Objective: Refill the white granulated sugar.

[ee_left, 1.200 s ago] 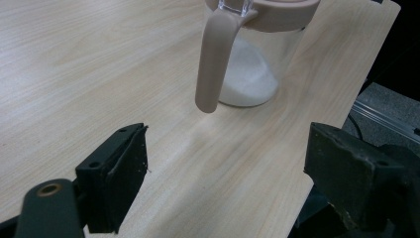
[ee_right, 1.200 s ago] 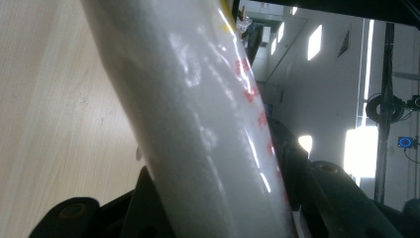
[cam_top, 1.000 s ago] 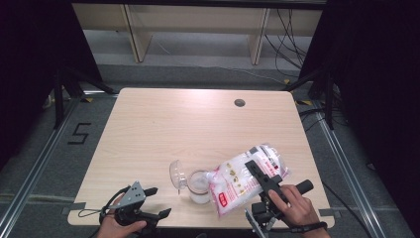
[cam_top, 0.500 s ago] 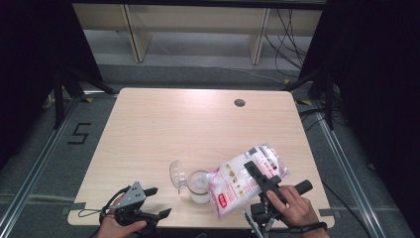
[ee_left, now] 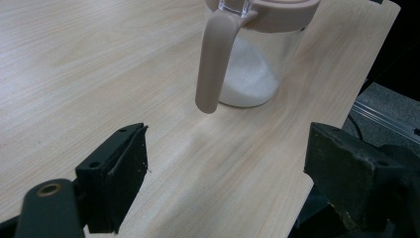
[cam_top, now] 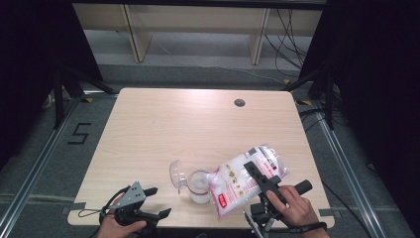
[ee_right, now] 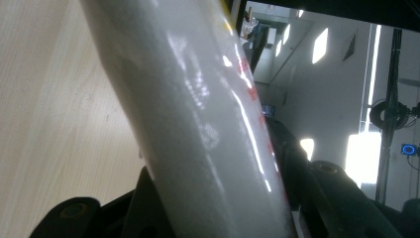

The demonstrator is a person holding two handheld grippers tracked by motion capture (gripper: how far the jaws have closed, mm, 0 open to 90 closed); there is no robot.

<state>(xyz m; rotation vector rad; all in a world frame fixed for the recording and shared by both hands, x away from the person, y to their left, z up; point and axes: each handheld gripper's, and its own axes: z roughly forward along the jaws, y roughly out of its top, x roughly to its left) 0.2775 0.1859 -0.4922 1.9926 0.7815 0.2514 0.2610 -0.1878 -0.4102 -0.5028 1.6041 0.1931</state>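
Observation:
A clear jar [cam_top: 199, 186] [ee_left: 255, 69] holding white powder stands near the table's front edge, its lid [cam_top: 177, 172] swung open to the left. A white plastic bag with red print [cam_top: 246, 179] [ee_right: 198, 124] is tilted over the jar, its lower corner at the jar's mouth. My right gripper [cam_top: 258, 178] is shut on the bag and holds it from the right. My left gripper [cam_top: 157, 203] [ee_left: 228, 173] stands open at the front left, with nothing between its jaws, and the jar's beige handle [ee_left: 210, 64] lies just ahead of it.
The light wooden table [cam_top: 163, 129] has a round cable hole [cam_top: 239, 102] at its far right. Its right edge [ee_left: 346, 94] runs close to the jar in the left gripper view. Wooden shelving [cam_top: 198, 20] stands beyond the table.

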